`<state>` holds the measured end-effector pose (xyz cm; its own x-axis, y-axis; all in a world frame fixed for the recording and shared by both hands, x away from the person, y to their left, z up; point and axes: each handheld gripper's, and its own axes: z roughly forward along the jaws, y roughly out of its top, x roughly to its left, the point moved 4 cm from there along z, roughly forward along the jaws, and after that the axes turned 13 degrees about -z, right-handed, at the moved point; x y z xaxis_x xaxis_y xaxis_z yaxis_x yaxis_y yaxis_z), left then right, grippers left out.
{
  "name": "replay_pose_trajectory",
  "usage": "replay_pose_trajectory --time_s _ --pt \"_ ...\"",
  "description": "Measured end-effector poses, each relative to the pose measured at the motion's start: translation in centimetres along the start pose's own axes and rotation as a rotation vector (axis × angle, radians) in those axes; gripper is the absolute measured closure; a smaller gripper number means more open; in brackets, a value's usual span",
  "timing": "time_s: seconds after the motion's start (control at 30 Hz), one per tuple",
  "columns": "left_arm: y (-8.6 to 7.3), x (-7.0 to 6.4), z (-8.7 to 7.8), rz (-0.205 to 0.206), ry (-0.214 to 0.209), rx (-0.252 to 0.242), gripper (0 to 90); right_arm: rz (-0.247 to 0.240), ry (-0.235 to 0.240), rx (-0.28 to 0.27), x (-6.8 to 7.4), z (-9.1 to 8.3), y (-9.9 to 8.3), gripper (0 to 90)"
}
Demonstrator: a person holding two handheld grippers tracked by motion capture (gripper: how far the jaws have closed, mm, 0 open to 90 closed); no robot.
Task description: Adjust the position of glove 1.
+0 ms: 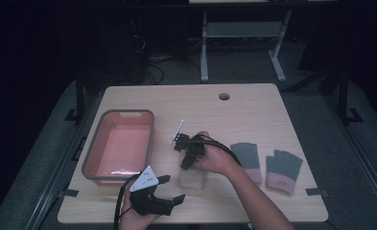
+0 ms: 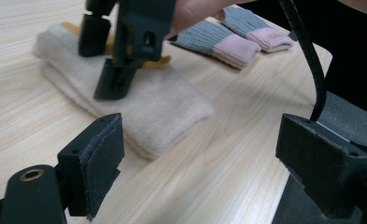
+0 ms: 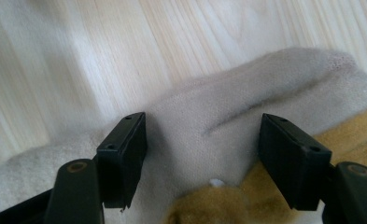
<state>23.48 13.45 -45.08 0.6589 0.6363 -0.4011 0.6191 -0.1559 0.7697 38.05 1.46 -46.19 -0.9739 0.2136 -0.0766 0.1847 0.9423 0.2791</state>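
A folded cream sock pair (image 1: 192, 180) with mustard-yellow patches (image 3: 354, 135) lies on the wooden table near its front middle. My right gripper (image 1: 188, 162) is open and tipped down onto it. In the right gripper view its jaws (image 3: 202, 158) straddle the cream fabric (image 3: 246, 98) and press into it. In the left gripper view the right gripper (image 2: 120, 60) stands on the cream sock pair (image 2: 153, 107). My left gripper (image 1: 172, 188) is open at the front edge, its jaws (image 2: 204, 163) wide apart, aimed at the sock's near end with nothing between them.
A pink bin (image 1: 93, 158) with a grey rim stands at the left of the table. Two grey socks with pink cuffs (image 1: 247, 159) (image 1: 283, 170) lie flat at the right, seen also in the left gripper view (image 2: 221, 41). A cable hole (image 1: 224, 96) is at the back.
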Motion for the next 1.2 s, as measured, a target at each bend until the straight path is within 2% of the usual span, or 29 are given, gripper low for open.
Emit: replay_pose_trajectory --time_s 0.23,0.3,0.43,0.5,0.6,0.7,0.83,1.03,1.1,1.2 --pt "0.4 -0.1 0.8 -0.038 -0.011 0.019 15.9 0.035 0.012 -0.023 0.0 -0.4 -1.4 31.3" --pt "0.6 -0.1 1.1 -0.046 -0.003 0.025 15.9 0.047 0.013 -0.037 0.0 -0.7 -1.5 30.1" --pt "1.2 0.2 1.6 -0.072 -0.002 0.035 18.3 0.097 0.013 -0.11 -0.3 -2.0 -2.0 29.5" --pt "1.5 0.3 1.9 -0.084 0.001 0.038 20.0 0.139 0.016 -0.135 -0.4 -2.6 -2.6 29.2" --pt "2.1 0.6 2.4 -0.138 -0.004 0.043 23.7 0.21 0.008 -0.17 -0.7 -3.4 -4.0 29.2" --pt "2.7 0.9 3.0 -0.184 -0.004 0.057 28.0 0.277 0.023 -0.201 -0.9 -3.8 -4.9 29.3" --pt "3.2 1.5 3.8 -0.222 0.017 0.083 30.2 0.364 0.036 -0.237 -1.2 -4.1 -6.3 31.0" --pt "3.5 2.4 4.8 -0.268 0.053 0.128 27.6 0.496 0.062 -0.295 -1.2 -4.2 -7.9 34.6" --pt "3.4 2.7 5.2 -0.315 0.055 0.146 24.9 0.526 0.075 -0.32 -1.2 -4.1 -8.4 35.1" --pt "3.1 3.1 5.7 -0.369 0.044 0.186 18.7 0.594 0.091 -0.35 -1.3 -4.0 -9.2 38.2"
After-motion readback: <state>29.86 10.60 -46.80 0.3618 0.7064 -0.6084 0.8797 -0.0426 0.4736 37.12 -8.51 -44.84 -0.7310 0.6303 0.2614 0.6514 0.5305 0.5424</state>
